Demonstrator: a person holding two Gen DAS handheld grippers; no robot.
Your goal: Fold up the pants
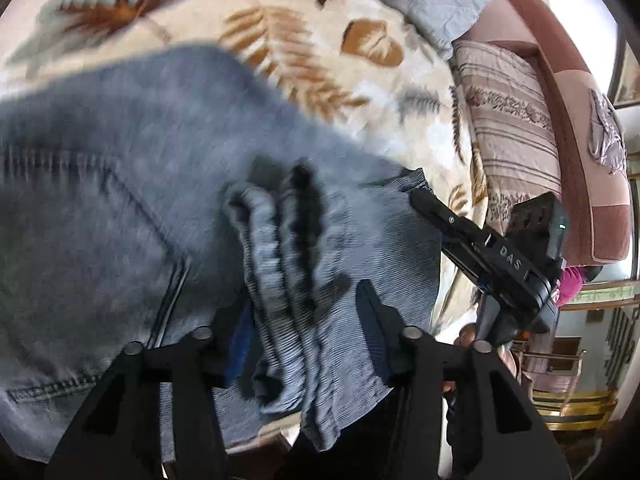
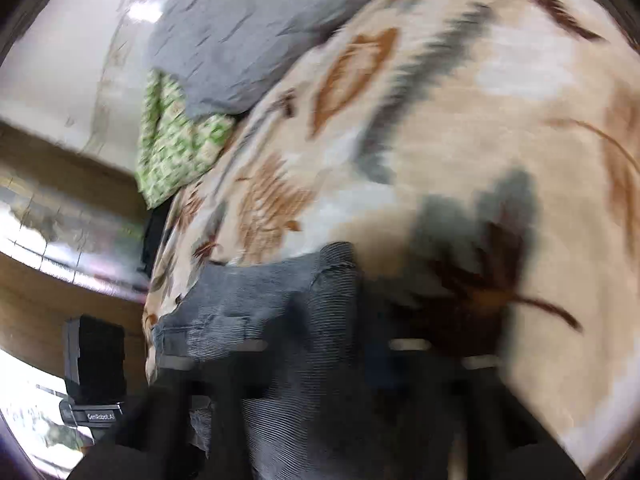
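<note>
The pants (image 1: 132, 184) were gray-blue and lay over a bed blanket (image 1: 280, 20) with a leaf print. The left gripper (image 1: 296, 320) had the bunched stretchy waistband squeezed between its two fingers. The right gripper (image 1: 424, 196) pinched the same edge of cloth, off to the right side and a bit farther up. In its own blurry view, the right gripper (image 2: 320, 360) looked closed on the ribbed cloth too.

Most of the pants spread away to the left of both grippers, so the long way of the pants ran out that way. Both grippers were at one end, close together.
</note>
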